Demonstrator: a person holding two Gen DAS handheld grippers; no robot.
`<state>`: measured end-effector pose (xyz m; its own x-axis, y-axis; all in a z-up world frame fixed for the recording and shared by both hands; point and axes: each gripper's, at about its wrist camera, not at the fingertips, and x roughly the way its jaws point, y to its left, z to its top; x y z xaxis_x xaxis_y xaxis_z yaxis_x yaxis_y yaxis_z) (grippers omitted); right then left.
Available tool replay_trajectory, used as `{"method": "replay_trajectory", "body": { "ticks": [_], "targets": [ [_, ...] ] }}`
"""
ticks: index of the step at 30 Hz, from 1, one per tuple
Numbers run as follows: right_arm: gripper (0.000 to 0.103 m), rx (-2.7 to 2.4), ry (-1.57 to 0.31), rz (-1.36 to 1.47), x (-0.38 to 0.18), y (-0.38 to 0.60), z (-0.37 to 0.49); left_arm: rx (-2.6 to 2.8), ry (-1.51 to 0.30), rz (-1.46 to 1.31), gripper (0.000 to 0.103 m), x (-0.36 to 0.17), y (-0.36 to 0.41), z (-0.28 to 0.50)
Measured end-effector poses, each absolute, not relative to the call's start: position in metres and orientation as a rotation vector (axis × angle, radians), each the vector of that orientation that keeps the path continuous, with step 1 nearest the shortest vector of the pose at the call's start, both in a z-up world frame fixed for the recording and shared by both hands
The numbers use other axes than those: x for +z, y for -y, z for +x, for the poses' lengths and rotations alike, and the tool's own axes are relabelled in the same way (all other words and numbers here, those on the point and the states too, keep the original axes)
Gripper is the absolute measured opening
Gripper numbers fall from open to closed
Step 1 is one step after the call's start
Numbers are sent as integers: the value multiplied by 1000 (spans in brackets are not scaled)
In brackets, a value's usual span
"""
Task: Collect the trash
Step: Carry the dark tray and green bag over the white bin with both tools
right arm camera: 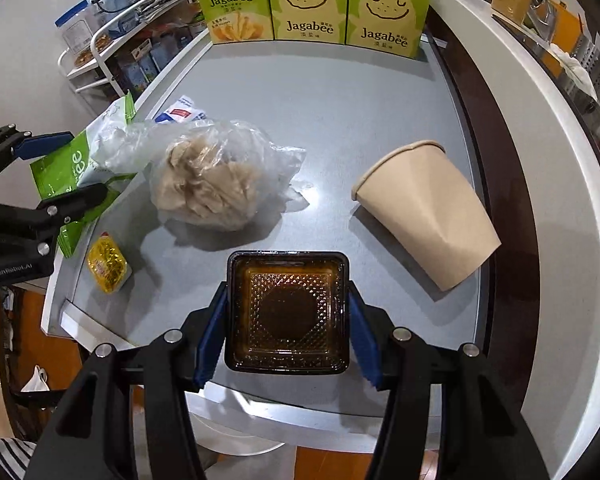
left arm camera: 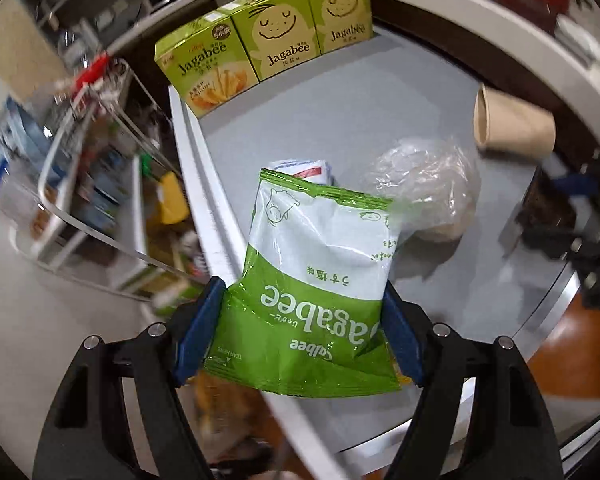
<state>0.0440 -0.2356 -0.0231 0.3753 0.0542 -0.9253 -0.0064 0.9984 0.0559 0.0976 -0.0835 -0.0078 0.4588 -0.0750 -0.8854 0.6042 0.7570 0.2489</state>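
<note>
My left gripper (left arm camera: 304, 336) is shut on a green and white Jagabee snack bag (left arm camera: 316, 280), held above the grey tabletop (left arm camera: 340, 112). The same bag (right arm camera: 68, 168) and left gripper (right arm camera: 60, 168) show at the left edge of the right wrist view. My right gripper (right arm camera: 286, 328) is shut on a small square dark plastic tray (right arm camera: 286, 312), its blue pads pressed on both sides. A clear plastic bag of crumpled tissue (right arm camera: 216, 176) lies mid-table. A brown paper cup (right arm camera: 432, 216) lies on its side at the right. A yellow foil wrapper (right arm camera: 108, 266) lies near the left front edge.
Three green Jagabee boxes (right arm camera: 312, 8) stand in a row at the table's back edge. A white and blue packet (right arm camera: 182, 112) lies behind the tissue bag. A white wire rack (right arm camera: 100, 52) with goods stands left of the table. A white curved counter (right arm camera: 548, 184) runs along the right.
</note>
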Motion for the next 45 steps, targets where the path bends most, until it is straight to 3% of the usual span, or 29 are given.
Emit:
{"method": "replay_trajectory", "body": {
  "ticks": [8,14,25,35,45],
  "targets": [
    [54,57,-1172,25,-19,230,40,-454,-1109,608,76,-21,56,84],
    [54,79,-1154,16,-14,222,41,-645,-1343,158,76,-23,28,89],
    [54,67,-1152,14,-11,225,33,-568,-1309,178,76,-23,11,70],
    [54,99,-1077,108,17,232,16,-543,-1088,78,76,8,10,53],
    [54,140,-1050,166,41,243,-20,-616,-1047,90,76,18,32,18]
  ]
}}
